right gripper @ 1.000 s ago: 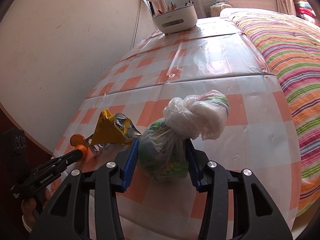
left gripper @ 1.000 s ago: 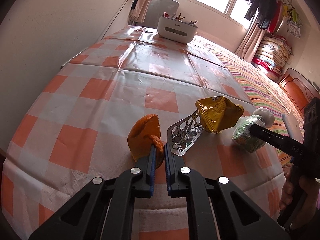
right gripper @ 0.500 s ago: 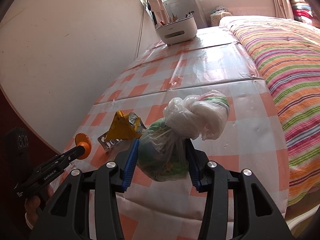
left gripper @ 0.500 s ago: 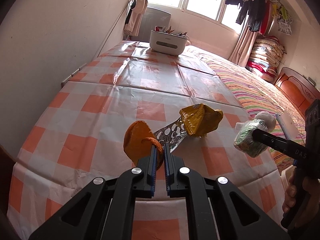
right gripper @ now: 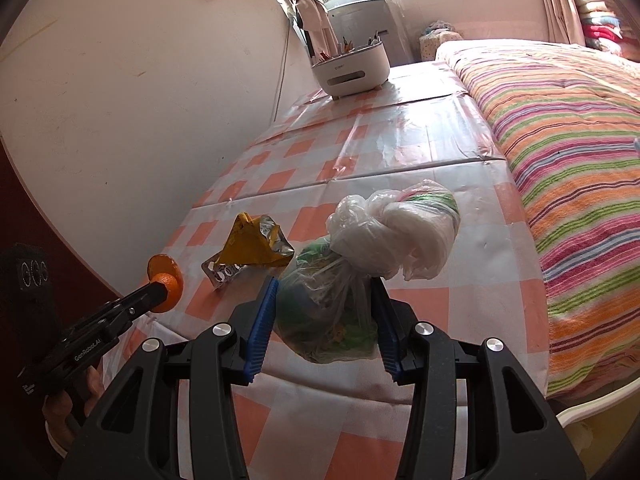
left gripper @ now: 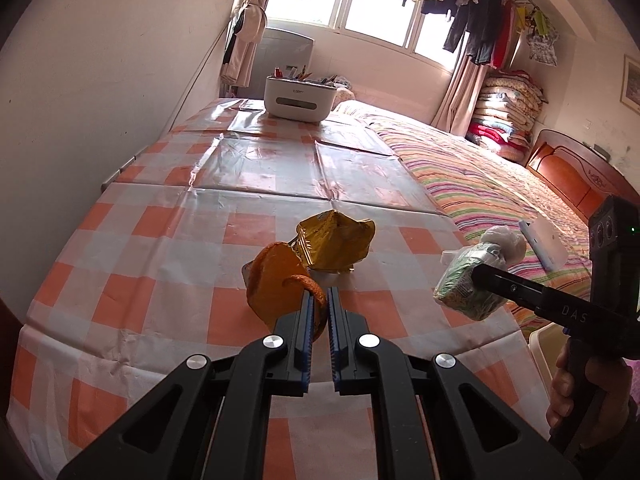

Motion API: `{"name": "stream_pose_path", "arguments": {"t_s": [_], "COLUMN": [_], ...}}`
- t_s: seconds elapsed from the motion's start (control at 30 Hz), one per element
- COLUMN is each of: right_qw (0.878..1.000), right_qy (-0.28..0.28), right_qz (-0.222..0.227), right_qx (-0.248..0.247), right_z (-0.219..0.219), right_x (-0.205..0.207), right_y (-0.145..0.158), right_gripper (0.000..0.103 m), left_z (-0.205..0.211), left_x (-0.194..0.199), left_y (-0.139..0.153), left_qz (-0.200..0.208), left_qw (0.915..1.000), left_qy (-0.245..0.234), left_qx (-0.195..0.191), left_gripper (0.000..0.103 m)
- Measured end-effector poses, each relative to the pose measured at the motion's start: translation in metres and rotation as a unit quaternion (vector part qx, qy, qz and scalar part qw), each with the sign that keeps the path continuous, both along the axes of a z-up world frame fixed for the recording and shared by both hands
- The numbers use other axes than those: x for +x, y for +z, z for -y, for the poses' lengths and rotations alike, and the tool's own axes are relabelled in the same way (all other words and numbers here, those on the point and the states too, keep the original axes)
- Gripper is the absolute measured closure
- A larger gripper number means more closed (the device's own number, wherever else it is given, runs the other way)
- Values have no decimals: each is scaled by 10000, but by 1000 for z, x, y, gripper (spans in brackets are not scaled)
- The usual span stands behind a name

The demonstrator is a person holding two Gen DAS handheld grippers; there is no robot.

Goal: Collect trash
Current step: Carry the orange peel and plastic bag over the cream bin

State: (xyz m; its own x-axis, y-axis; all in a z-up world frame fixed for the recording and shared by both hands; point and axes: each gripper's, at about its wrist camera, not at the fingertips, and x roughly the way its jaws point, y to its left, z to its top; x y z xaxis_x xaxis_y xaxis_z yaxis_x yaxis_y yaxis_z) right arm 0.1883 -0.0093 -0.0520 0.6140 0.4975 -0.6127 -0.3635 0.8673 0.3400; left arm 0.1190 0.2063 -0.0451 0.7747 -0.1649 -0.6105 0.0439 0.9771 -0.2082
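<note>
1. The left gripper point(left gripper: 318, 300) is pinching a piece of orange peel point(left gripper: 276, 284), its blue pads nearly pressed together on the peel's curled edge. In the right wrist view, the peel point(right gripper: 165, 278) is hanging clear of the table at the tip of that gripper point(right gripper: 162, 295), at 9 o'clock from the right one.
2. The right gripper point(right gripper: 325, 312) is clamping a knotted clear plastic bag of rubbish point(right gripper: 340, 304) between part-spread pads; the bag's white knot point(right gripper: 396, 236) is bulging above the fingertips. In the left wrist view, the bag point(left gripper: 470, 280) is sitting at 3 o'clock, off the table edge.
3. A crumpled yellow foil wrapper point(left gripper: 336, 244) is lying on the orange-and-white checked tablecloth point(left gripper: 160, 240), at 12 o'clock just beyond the peel.
4. An empty silver blister pack point(right gripper: 222, 272) is lying partly under the wrapper point(right gripper: 256, 244).
5. A white organiser box point(left gripper: 298, 98) is standing at the table's far end, at 12 o'clock.
6. A striped bedspread point(right gripper: 560, 140) is lying alongside the table, at 2 o'clock in the right wrist view.
</note>
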Motion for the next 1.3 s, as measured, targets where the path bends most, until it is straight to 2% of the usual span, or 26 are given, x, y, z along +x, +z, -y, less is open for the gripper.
{"name": "stream_pose_path", "arguments": {"t_s": [0.6,1.3], "right_qw": [9995,9956], "right_qy": [-273,-883], "right_qz": [138,315], "right_qx": [-107,-70], "right_z": [55,144], "right_x": [-31,-77], "right_y": [7,9], "right_gripper": [58,58], "left_z": [71,155], "left_x": [-6,-12], "left_y": [6,-4], "left_qz": [64,-25], "left_qw": [9969,9870], "left_qy": [-779,-1596], "left_qx": [12,176], "left_gripper": [96,96]}}
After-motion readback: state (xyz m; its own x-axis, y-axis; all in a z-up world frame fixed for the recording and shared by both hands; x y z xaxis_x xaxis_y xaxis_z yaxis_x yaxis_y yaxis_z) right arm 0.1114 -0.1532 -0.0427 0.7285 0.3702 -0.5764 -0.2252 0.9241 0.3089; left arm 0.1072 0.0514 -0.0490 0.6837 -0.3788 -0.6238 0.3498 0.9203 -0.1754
